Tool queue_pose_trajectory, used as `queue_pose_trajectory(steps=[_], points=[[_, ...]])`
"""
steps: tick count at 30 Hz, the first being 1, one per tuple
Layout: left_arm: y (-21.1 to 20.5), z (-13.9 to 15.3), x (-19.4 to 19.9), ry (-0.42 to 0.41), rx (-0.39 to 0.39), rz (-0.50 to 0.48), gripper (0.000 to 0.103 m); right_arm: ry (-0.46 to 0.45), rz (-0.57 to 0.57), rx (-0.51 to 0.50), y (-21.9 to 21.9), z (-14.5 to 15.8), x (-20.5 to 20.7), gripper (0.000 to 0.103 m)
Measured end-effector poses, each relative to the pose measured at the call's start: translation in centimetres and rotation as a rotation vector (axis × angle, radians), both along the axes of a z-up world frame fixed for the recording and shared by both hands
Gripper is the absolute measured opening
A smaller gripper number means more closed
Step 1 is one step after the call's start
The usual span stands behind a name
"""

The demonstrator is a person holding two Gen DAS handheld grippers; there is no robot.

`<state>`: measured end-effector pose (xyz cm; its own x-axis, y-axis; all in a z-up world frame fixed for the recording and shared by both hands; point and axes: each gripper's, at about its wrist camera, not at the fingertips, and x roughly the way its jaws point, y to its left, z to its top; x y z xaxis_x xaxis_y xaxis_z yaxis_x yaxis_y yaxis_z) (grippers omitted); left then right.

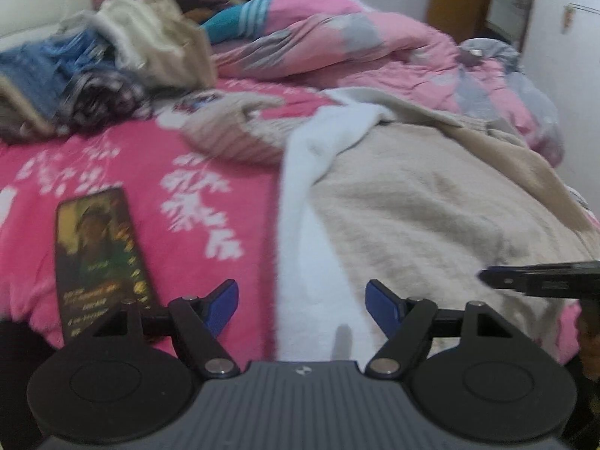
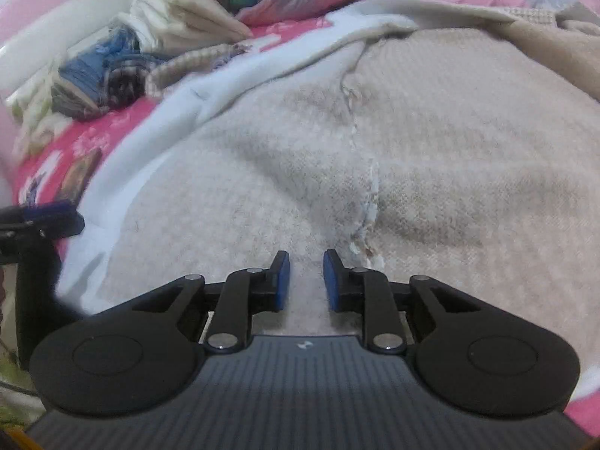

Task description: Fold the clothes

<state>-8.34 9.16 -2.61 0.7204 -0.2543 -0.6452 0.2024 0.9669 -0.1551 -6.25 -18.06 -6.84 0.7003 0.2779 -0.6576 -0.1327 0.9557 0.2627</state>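
Observation:
A beige fleece garment with a white lining strip lies spread on the pink bed; the right wrist view shows its beige surface and a ragged centre seam. My left gripper hovers open over the white strip at the garment's near edge, nothing between its blue pads. My right gripper sits low over the beige fabric near the seam, its pads a narrow gap apart with no cloth visibly pinched. The right gripper's tip shows at the left view's right edge, and the left gripper's tip at the right view's left edge.
A phone with a lit screen lies on the pink patterned blanket left of the garment. A heap of clothes sits at the back left. A pink quilt is bunched behind. A person sits at the far back.

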Motion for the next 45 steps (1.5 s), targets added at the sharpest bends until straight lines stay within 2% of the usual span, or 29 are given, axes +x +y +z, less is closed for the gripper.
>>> queue_pose_trajectory(steps=[5, 7, 10, 12, 17, 20, 23, 25, 27, 30, 33, 36, 40, 45], points=[[1.0, -0.9, 0.6, 0.062, -0.060, 0.003, 0.045, 0.016, -0.031, 0.003, 0.4, 0.1, -0.1, 0.023], [1.0, -1.1, 0.7, 0.070, -0.072, -0.003, 0.024, 0.016, -0.029, -0.023, 0.8, 0.2, -0.2, 0.025], [0.9, -1.3, 0.6, 0.080, -0.100, -0.011, 0.011, 0.008, -0.021, -0.058, 1.4, 0.2, -0.1, 0.028], [0.8, -1.1, 0.6, 0.071, -0.106, -0.018, 0.007, 0.007, -0.026, -0.058, 1.4, 0.2, -0.1, 0.029], [0.5, 0.2, 0.9, 0.064, -0.207, -0.066, 0.006, -0.011, -0.031, -0.039, 1.2, 0.4, -0.5, 0.031], [0.0, 1.1, 1.5, 0.056, -0.291, -0.118, 0.005, -0.040, -0.021, -0.002, 0.9, 0.8, -1.3, 0.031], [-1.1, 1.9, 2.2, 0.055, -0.326, -0.166, 0.005, -0.094, 0.017, 0.066, 0.8, 1.4, -2.7, 0.031], [-1.9, 2.4, 2.6, 0.054, -0.344, -0.197, 0.005, -0.155, 0.106, 0.138, 1.0, 2.2, -4.3, 0.039], [-2.7, 2.9, 3.1, 0.054, -0.362, -0.227, 0.005, -0.209, 0.212, 0.181, 1.8, 2.9, -5.7, 0.057], [-3.9, 3.6, 3.8, 0.054, -0.388, -0.274, 0.005, -0.257, 0.324, 0.168, 3.6, 3.4, -7.0, 0.071], [-5.6, 4.6, 4.4, 0.038, -0.391, -0.337, 0.005, -0.269, 0.355, 0.149, 4.5, 3.4, -7.1, 0.072], [-8.7, 5.5, 5.0, 0.002, -0.355, -0.425, 0.005, -0.280, 0.312, 0.171, 3.5, 3.1, -7.2, 0.072], [-13.9, 5.5, 5.9, -0.010, -0.310, -0.564, 0.005, -0.285, 0.187, 0.197, 0.8, 2.7, -7.9, 0.072], [-19.8, 2.4, 7.2, 0.060, -0.258, -0.680, 0.006, -0.287, 0.031, 0.192, -2.5, 2.3, -10.5, 0.072]])
